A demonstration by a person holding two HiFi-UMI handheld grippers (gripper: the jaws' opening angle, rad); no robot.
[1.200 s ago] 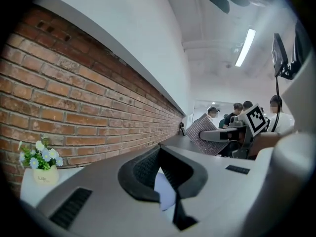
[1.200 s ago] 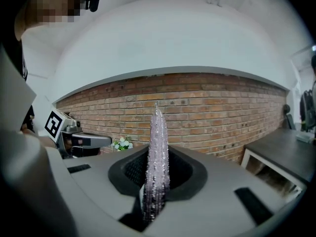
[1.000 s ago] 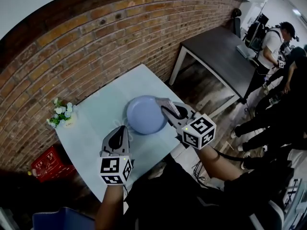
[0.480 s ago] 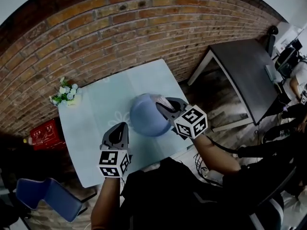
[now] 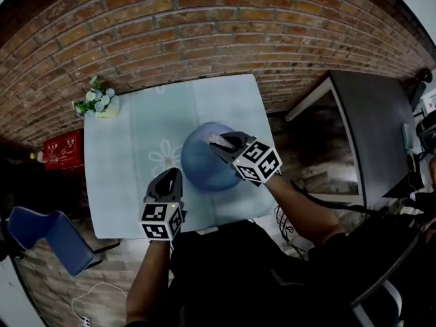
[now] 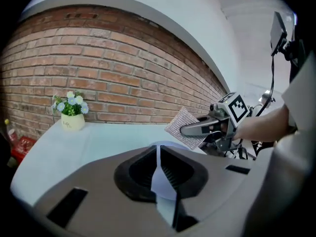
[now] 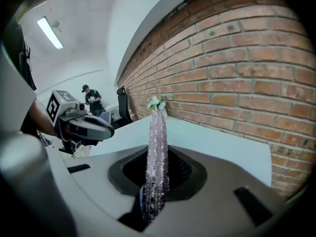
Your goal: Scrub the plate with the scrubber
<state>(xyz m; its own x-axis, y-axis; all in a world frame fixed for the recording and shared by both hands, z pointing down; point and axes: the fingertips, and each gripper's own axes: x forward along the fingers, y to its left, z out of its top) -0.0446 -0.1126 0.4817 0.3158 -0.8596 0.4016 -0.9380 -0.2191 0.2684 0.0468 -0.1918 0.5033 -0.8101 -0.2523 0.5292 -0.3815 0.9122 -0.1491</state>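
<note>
A: One plate (image 5: 199,167), on the table (image 5: 136,145), near-right of its middle. Where's the scrubber?
B: Scrubber (image 6: 178,123) is clamped edge-on in the right gripper (image 5: 222,143), over the plate's far-right part. Can't tell if it touches yet
A: So the plate lies straight under those jaws?
B: Yes, going by the head view. The pad's long axis runs out along the jaws, pointing far-left across the plate. My read: next move is down, then strokes
A: Pose?
B: Right forearm comes in from the near right, gripper angled far-left over the plate
A: Left side?
B: Left gripper (image 5: 170,177) sits just left of the plate's near-left rim, pointing far. Jaws all but together, nothing between them. No contact with the rim that I can see. Right is the nearer one
</note>
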